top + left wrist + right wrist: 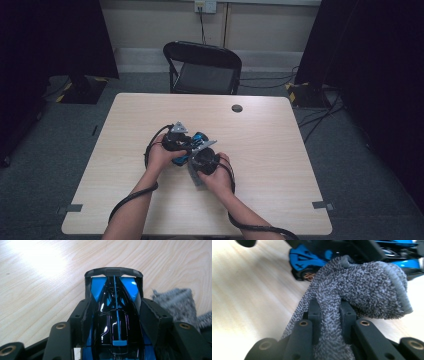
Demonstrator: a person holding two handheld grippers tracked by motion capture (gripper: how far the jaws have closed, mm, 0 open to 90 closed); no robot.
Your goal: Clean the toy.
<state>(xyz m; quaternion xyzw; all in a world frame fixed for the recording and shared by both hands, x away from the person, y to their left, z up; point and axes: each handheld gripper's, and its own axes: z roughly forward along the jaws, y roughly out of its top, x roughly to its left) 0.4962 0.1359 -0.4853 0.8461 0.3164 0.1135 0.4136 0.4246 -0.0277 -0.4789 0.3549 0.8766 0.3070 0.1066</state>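
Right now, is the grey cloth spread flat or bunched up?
Bunched up: the grey cloth is pinched in the right tool, folding over beside the toy car.

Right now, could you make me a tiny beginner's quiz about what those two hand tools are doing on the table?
1. True or false: the left gripper is clamped on the toy car.
2. What does the right gripper hold? A) a sponge B) a grey cloth C) a brush
3. Fill in: beyond the table stands a black ____.

Key
1. True: its jaws press the blue and black car's two sides.
2. B: the grey cloth is pinched between its jaws, bunched up close to the car.
3. Chair: the folding chair stands at the far edge.
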